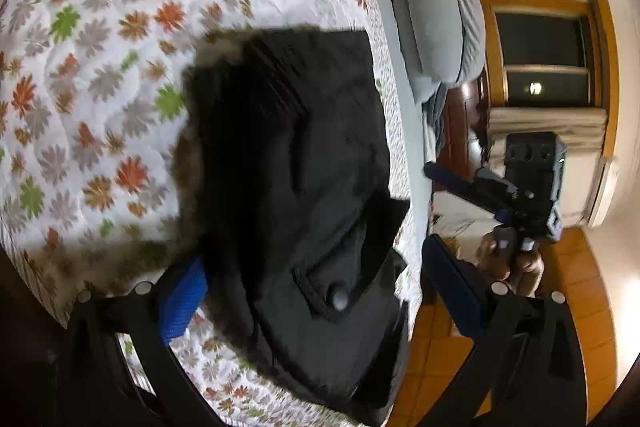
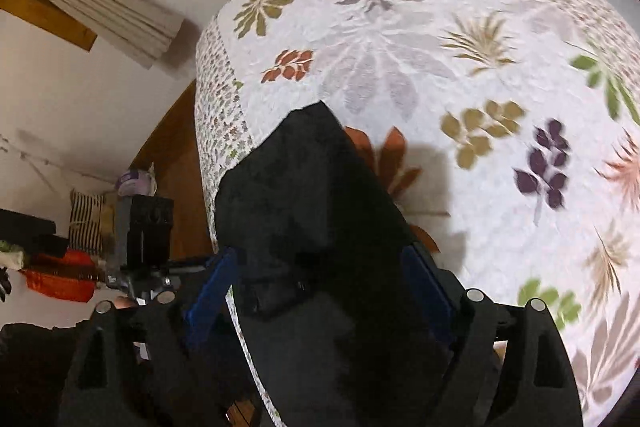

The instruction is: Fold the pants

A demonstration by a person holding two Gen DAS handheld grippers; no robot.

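Black pants (image 1: 296, 163) lie folded in a compact stack near the edge of a bed with a floral quilt (image 1: 100, 39). A buttoned back pocket (image 1: 340, 297) faces up at the near end. My left gripper (image 1: 316, 291) is open, its blue-padded fingers (image 1: 184, 295) wide apart on either side of the pants' near end. In the right wrist view the pants (image 2: 312, 195) fill the space between my right gripper's (image 2: 320, 291) blue fingers (image 2: 212, 291), which stand open around the cloth. The right gripper also shows in the left wrist view (image 1: 520, 187), off the bed's edge.
Grey pillows (image 1: 436, 15) lie at the head of the bed. A wooden-framed window (image 1: 544, 55) with a tied curtain (image 2: 100, 7) is on the wall. The floor (image 1: 560, 307) is orange wood. Clutter and a striped bag (image 2: 86, 223) sit beside the bed.
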